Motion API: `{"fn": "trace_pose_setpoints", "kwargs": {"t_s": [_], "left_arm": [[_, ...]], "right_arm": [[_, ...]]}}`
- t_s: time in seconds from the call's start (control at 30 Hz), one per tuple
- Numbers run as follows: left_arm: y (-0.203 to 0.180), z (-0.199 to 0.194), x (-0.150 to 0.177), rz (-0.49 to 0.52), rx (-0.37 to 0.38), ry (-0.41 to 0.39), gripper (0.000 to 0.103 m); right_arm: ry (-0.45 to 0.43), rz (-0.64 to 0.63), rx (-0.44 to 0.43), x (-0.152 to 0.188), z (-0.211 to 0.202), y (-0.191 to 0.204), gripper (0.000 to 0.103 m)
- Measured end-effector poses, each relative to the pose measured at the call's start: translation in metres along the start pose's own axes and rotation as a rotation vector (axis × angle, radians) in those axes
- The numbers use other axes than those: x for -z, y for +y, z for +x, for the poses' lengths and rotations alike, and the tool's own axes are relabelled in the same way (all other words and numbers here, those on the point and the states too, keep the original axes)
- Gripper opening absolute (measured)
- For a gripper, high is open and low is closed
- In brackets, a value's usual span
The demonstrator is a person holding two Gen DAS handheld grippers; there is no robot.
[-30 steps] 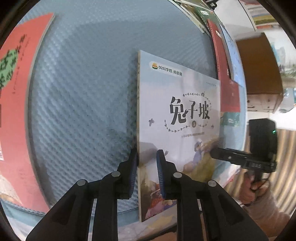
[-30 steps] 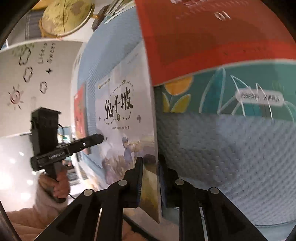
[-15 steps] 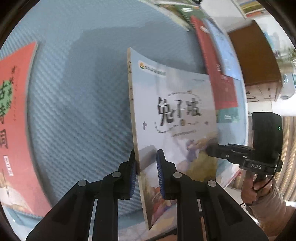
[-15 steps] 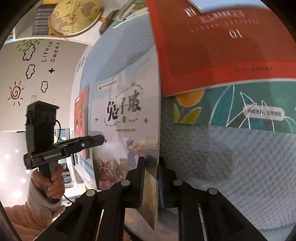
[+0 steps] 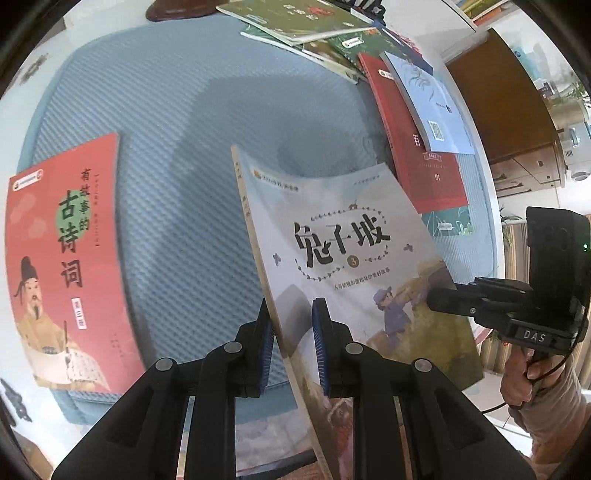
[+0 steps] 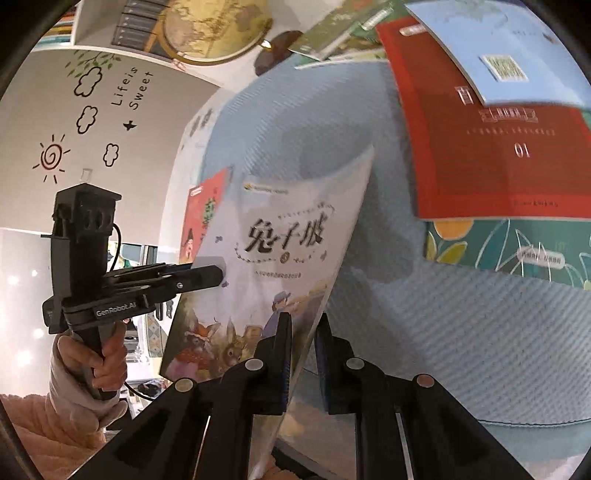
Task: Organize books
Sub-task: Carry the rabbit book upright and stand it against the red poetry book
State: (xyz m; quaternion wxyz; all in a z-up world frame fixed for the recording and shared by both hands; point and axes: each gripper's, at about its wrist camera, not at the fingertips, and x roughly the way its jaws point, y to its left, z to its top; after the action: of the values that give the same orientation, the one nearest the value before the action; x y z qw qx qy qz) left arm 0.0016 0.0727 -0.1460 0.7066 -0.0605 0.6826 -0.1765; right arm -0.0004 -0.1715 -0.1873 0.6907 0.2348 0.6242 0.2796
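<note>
A thin pale picture book (image 5: 343,240) with black title characters hangs in the air above the blue mat (image 5: 177,155), held by both grippers. My left gripper (image 5: 291,314) is shut on its spine edge. My right gripper (image 6: 303,325) is shut on the opposite edge of the same picture book (image 6: 280,243), whose cover bends slightly. Each gripper shows in the other's view: the right gripper (image 5: 430,295) at the right, the left gripper (image 6: 221,275) at the left, each held by a hand.
A red poetry book (image 5: 62,258) lies on the mat's left side. A red book (image 5: 417,158) with a light blue book (image 5: 428,99) on it, a teal book (image 6: 509,251) and green books (image 5: 306,22) lie at the right and far side. A globe (image 6: 218,26) stands beyond.
Both grippers have risen with the picture book, lifting it off the mat. More of the mat and the surrounding books has come into view.
</note>
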Motion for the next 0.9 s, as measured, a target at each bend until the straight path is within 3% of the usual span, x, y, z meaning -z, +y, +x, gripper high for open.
{"fn": "trace_pose_setpoints", "kwargs": {"t_s": [0.43, 0.9], "left_arm": [[0.019, -0.046, -0.004, -0.046, -0.001, -0.097, 0.017], [0.092, -0.087, 0.005, -0.122, -0.025, -0.165, 0.016]], "right_arm": [[-0.038, -0.084, 0.0, -0.014, -0.008, 0.066, 0.013], [-0.007, -0.161, -0.011, -0.036, 0.042, 0.126, 0.013]]}}
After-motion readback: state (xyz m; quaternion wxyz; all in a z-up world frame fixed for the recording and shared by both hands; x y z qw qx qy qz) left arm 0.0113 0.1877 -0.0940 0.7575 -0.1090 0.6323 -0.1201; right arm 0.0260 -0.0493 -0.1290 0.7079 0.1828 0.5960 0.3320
